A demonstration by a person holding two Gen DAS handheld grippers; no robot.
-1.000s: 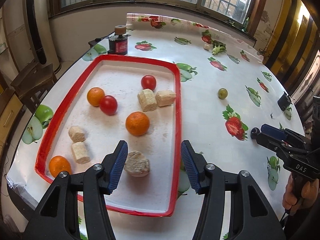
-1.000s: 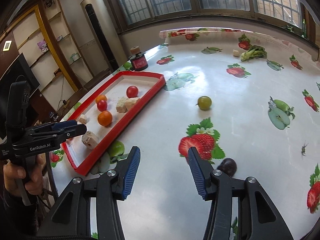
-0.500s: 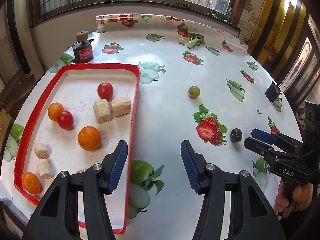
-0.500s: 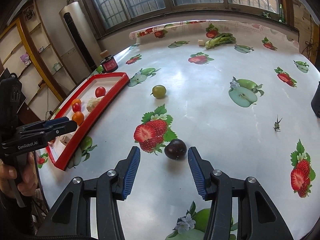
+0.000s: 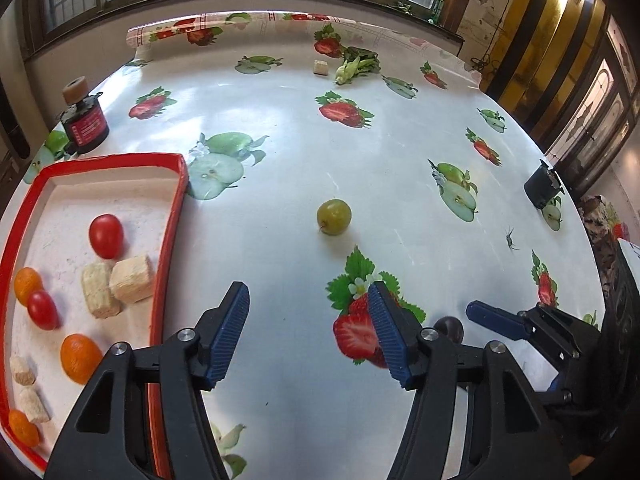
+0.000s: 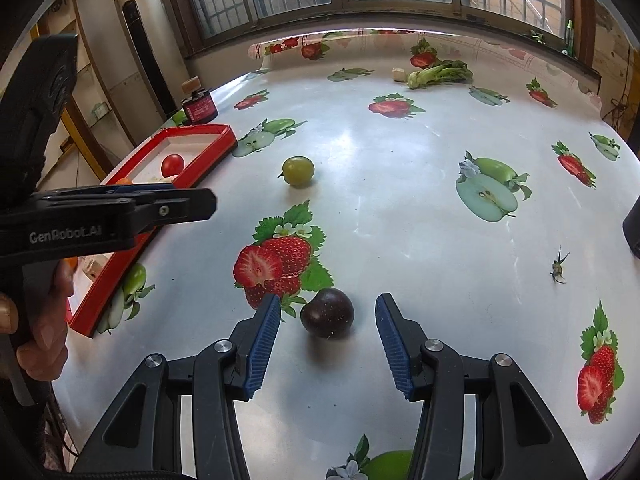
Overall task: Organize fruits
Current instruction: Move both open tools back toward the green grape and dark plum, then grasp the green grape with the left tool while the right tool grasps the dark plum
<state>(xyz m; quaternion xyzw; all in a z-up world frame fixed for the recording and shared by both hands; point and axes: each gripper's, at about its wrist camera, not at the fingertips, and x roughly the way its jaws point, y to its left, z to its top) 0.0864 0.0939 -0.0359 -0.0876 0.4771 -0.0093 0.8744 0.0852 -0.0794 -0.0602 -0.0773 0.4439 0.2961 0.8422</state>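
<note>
Dark purple round plum (image 6: 327,313) sits lower centre of the right wrist view, between my right gripper (image 6: 324,344) fingers, which are spread apart w/ nothing held. Pick-up step, I'd say: next I close on it, then carry to the red-rimmed white tray (image 6: 208,148) at left. Left gripper (image 5: 308,336) also spread, empty; its body reads "GenRobot.AI".

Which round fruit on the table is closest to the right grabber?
The dark purple plum. It lies right between the open fingers of the right gripper, while the green fruit sits much farther off, toward the red tray.
</note>
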